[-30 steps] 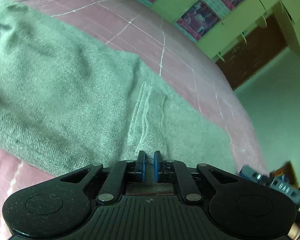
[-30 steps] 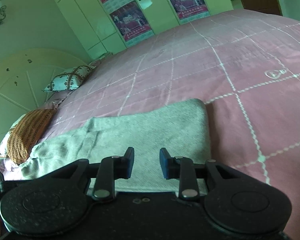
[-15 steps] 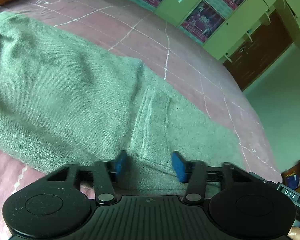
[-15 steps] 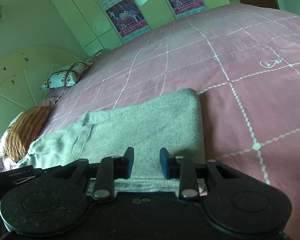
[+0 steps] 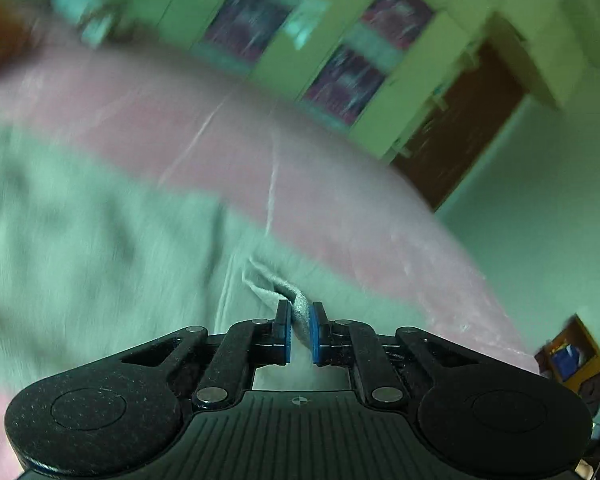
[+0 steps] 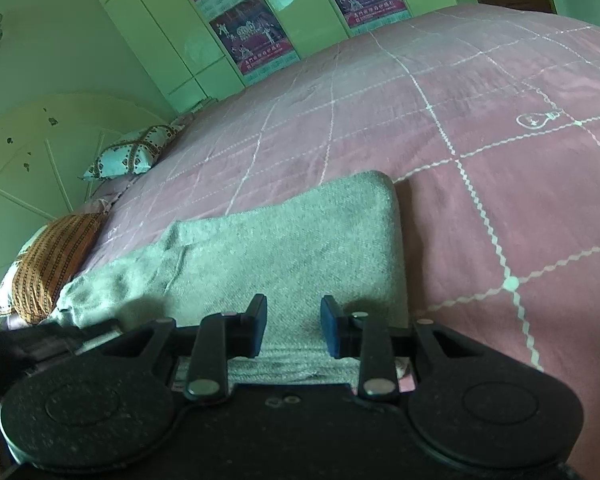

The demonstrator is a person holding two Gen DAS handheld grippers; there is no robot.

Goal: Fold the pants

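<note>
L gripper (image 5: 300,330) just closed, clamped on a pinch of grey pants (image 5: 100,248), R gripper (image 6: 293,326) jaws apart above pants, pink bedspread (image 6: 500,140).

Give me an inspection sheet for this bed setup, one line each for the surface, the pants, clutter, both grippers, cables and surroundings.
Surface: pink bedspread with a white grid pattern, covering the bed.
Job's things: grey pants lying flat, partly folded; one edge pinched up in the left wrist view.
Clutter: orange patterned pillow and white patterned pillow at the headboard end.
Grippers: left gripper has just closed its jaws on a fold of the pants; right gripper open above the pants, gripping nothing.
Cables: nothing seen.
Surroundings: green wardrobe with posters, brown door.
</note>
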